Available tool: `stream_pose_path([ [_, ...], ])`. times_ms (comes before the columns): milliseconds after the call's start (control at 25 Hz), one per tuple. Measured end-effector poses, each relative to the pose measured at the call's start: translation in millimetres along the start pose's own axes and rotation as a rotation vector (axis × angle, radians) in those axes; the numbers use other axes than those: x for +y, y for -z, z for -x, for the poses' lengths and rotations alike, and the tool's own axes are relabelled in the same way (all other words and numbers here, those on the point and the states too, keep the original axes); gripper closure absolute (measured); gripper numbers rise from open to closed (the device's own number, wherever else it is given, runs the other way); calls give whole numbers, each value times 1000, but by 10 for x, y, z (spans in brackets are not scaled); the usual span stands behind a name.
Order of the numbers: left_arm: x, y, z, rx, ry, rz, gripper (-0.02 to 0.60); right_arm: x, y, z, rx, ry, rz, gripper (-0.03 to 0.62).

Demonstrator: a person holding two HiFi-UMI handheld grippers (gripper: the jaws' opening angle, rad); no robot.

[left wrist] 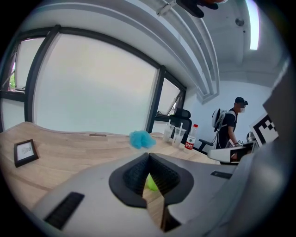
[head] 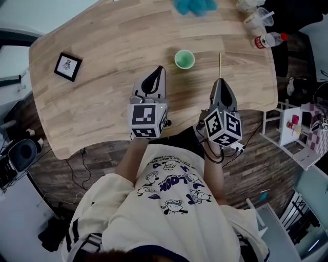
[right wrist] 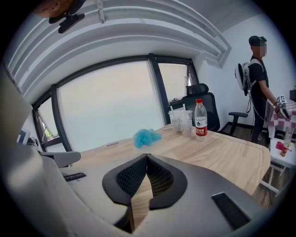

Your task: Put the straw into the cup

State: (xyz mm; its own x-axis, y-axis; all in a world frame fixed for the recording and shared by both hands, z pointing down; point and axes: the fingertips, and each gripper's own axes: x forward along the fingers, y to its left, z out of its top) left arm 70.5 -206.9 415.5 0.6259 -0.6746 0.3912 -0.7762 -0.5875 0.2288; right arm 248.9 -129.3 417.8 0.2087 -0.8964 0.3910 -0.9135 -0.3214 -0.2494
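Observation:
A small green cup (head: 184,59) stands upright on the wooden table (head: 102,46), a little beyond and to the right of my left gripper (head: 161,69). In the left gripper view a sliver of the green cup (left wrist: 151,183) shows through the hollow under the closed tips. A thin pale straw (head: 220,63) lies flat on the table right of the cup, pointing away from me. My right gripper (head: 220,81) sits just short of the straw's near end. Both grippers (left wrist: 148,155) (right wrist: 147,156) are shut with nothing between the pads. The straw is hidden in both gripper views.
A black-framed picture (head: 68,66) lies at the table's left. At the far edge are a blue fluffy thing (head: 195,6), clear plastic cups (head: 259,19) and a water bottle (head: 269,40). A person (right wrist: 256,65) stands off to the right near an office chair (right wrist: 203,109).

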Motion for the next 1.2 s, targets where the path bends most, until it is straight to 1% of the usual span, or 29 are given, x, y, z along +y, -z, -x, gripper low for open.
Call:
stream_pose_path([
  [400,40,218,-295,66,-70,32,549,-377,191,-336,106,-1,1,599],
  [680,97,348,-415,112,-119,34,549,-606,319,-544,191,2,16,599],
  [920,143,460,-436,144,-160,47,549,-768,463,-677,299,4,32,599],
  [1200,159,597,-448,191,-187,64,549,-881,685,-818,473,-36,76,599],
])
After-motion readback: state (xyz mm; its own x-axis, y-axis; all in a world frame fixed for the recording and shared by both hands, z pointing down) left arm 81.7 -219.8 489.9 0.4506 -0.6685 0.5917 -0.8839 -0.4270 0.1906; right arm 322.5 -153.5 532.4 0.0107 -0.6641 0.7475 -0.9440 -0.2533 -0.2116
